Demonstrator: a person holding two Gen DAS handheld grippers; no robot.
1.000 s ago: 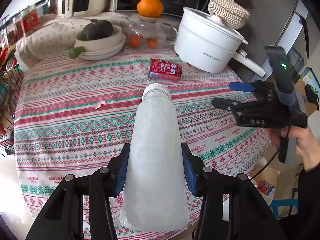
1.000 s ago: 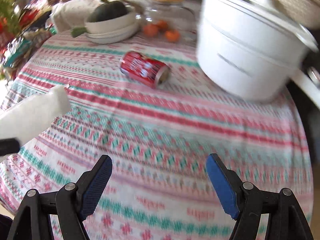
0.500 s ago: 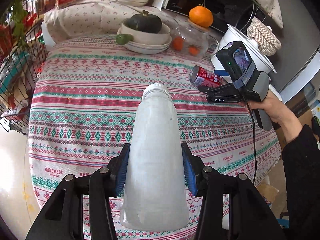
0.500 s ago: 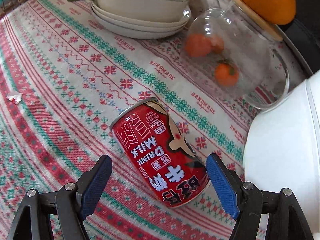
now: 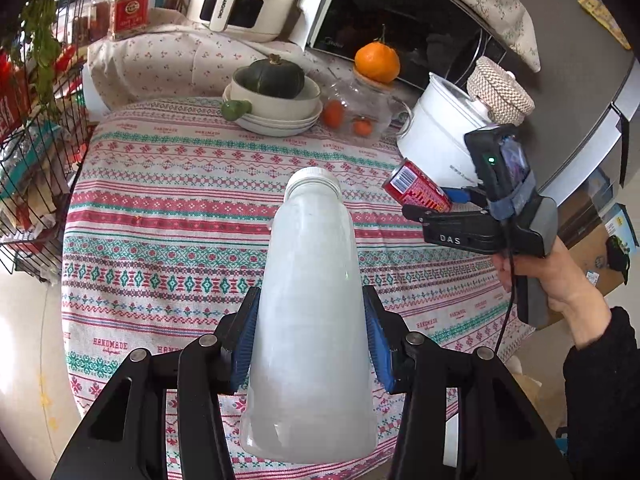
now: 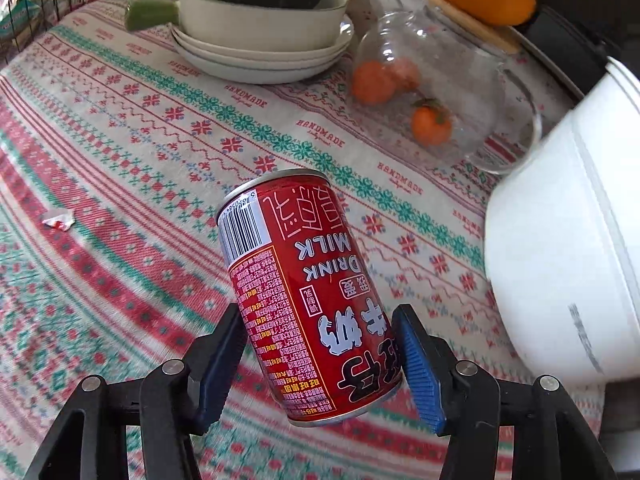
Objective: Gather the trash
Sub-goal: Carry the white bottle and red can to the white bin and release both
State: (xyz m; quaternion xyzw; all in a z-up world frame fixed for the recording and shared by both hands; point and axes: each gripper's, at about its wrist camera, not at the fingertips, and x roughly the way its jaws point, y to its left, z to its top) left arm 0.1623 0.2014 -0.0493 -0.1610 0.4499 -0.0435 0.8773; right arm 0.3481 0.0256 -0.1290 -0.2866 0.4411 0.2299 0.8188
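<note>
fingers (image 6: 420, 364) just closed on red can (image 6: 312, 300) | left gripper (image 5: 312, 336) clamps bottle (image 5: 312, 300)

My left camera looks steeply down along its fingers from well above the table (image 5: 168, 184), taking in most of the cloth and my right gripper (image 5: 444, 206). My right camera sits close over the cloth, facing the can (image 6: 312, 300). Both share the can (image 5: 416, 190), bowl (image 5: 276, 104) and pot (image 6: 560, 272).

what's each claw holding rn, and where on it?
Left claw: white plastic bottle, gripped across its lower body. Right claw: red milk can, jaws just closed onto its sides near the bottom end.
</note>
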